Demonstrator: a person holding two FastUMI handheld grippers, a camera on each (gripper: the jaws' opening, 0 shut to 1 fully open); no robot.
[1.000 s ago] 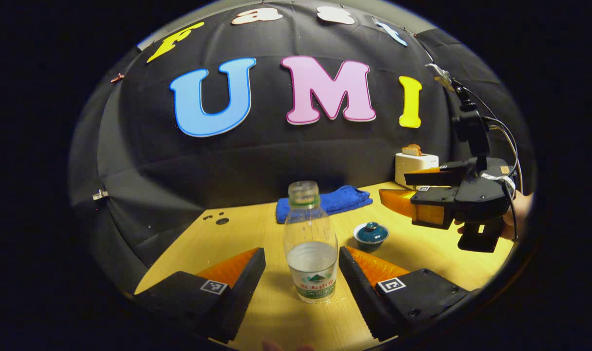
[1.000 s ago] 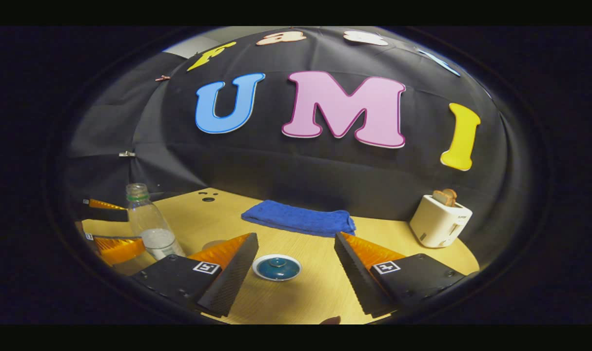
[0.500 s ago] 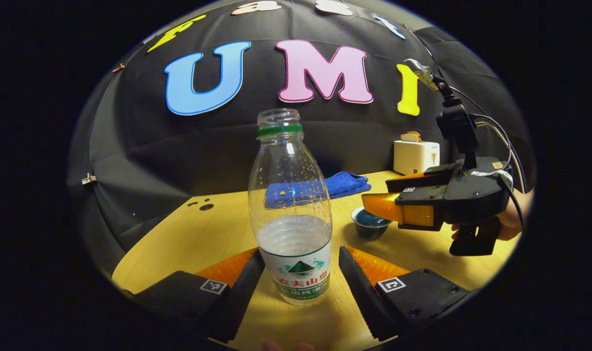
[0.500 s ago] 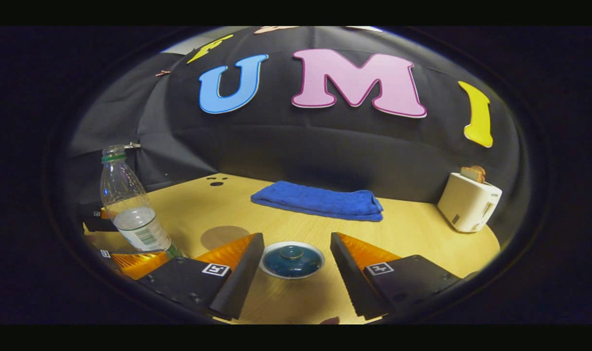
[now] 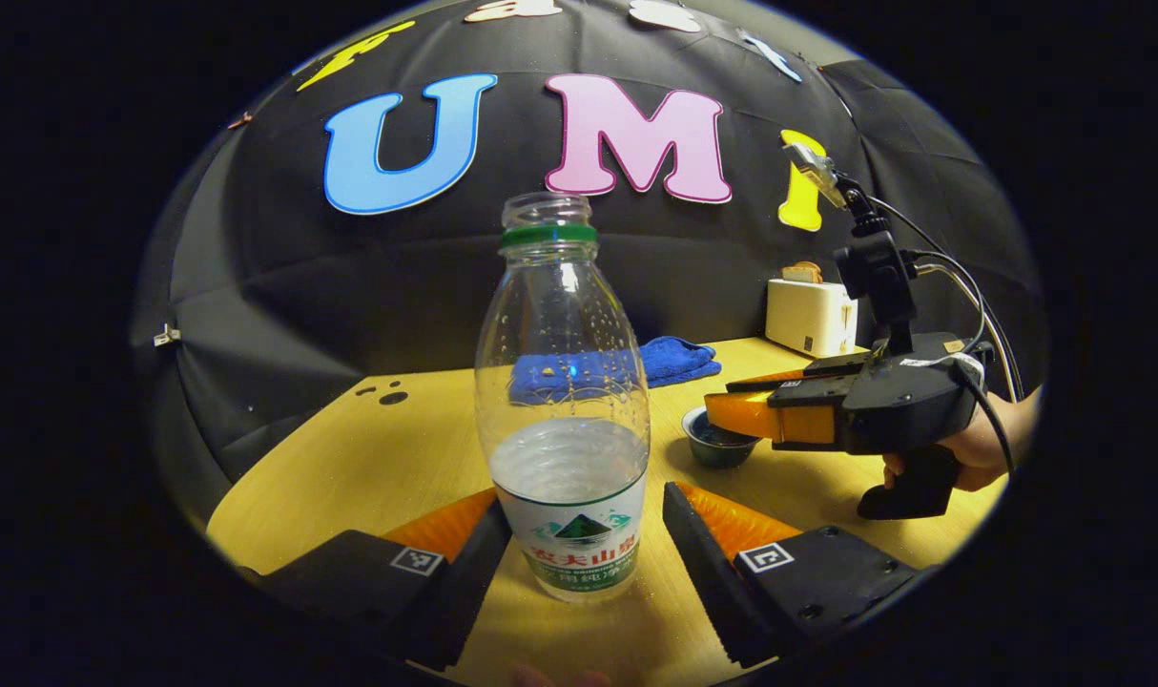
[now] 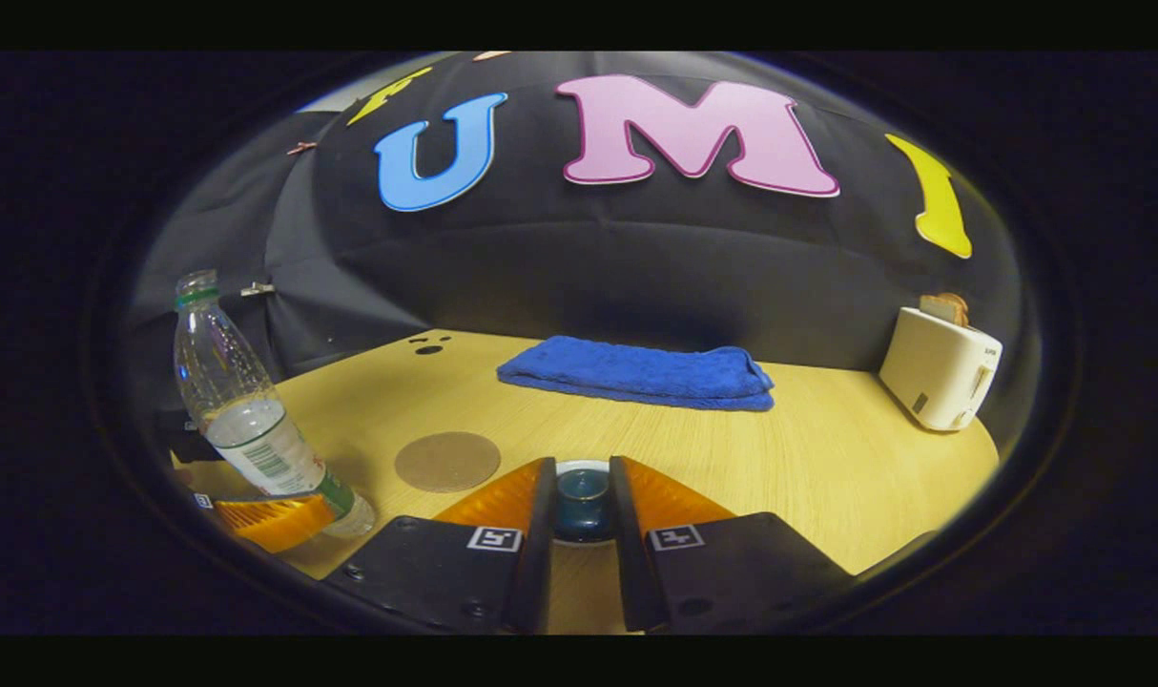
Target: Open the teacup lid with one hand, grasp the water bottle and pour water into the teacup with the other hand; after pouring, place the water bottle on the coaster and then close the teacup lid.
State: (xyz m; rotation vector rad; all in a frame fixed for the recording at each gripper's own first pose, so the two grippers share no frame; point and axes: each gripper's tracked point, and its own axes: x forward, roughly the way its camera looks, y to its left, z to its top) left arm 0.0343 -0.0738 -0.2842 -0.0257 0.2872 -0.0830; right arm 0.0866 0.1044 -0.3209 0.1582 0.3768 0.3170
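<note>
An uncapped clear water bottle [image 5: 565,420], about a third full, stands upright on the wooden table [image 5: 388,468]. My left gripper [image 5: 584,510] is open, with one finger on each side of the bottle's base. In the right gripper view the bottle [image 6: 245,420] stands at the far left. The small teal teacup [image 5: 714,447] sits to its right, under my right gripper [image 5: 746,412], which a hand [image 5: 984,448] holds. In its own view the right gripper [image 6: 582,468] is closed onto the knob of the teacup lid [image 6: 582,491]. A round brown coaster [image 6: 446,461] lies between bottle and cup.
A folded blue towel [image 6: 641,374] lies at the back of the table [image 6: 827,458]. A white toaster [image 6: 941,377] with toast stands at the back right. Small dark holes [image 6: 426,345] mark the table's far left corner.
My right gripper has dropped lower over the teacup and its fingers have closed from wide apart onto the lid knob. My left gripper has edged slightly closer around the bottle.
</note>
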